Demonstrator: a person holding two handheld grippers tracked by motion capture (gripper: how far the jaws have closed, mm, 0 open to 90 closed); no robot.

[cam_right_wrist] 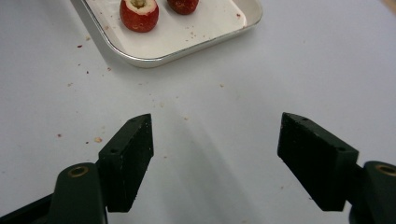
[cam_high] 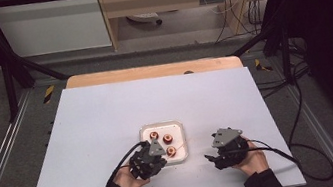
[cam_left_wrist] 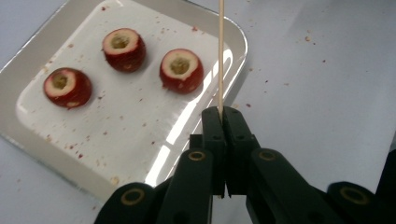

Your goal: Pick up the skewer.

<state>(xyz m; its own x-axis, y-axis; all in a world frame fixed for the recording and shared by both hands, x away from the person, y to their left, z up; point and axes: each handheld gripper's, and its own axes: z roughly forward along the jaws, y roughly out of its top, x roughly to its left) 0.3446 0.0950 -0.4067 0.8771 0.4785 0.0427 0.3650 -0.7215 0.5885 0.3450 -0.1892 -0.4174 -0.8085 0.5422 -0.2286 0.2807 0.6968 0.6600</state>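
The left hand-held gripper is clamped on a thin wooden skewer, which reaches out over the right edge of the white tray. Three cored red fruits, perhaps hawthorns, sit on that tray, none threaded yet. The right hand-held gripper stands apart and empty over the tabletop, just beside the tray. Skewering seems yet to start.

Red fruits, white tray

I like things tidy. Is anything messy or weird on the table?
Yes. Red and tan crumbs are scattered over the white tray and the table beside it. The three red fruits have hollowed-out middles, their cores gone.
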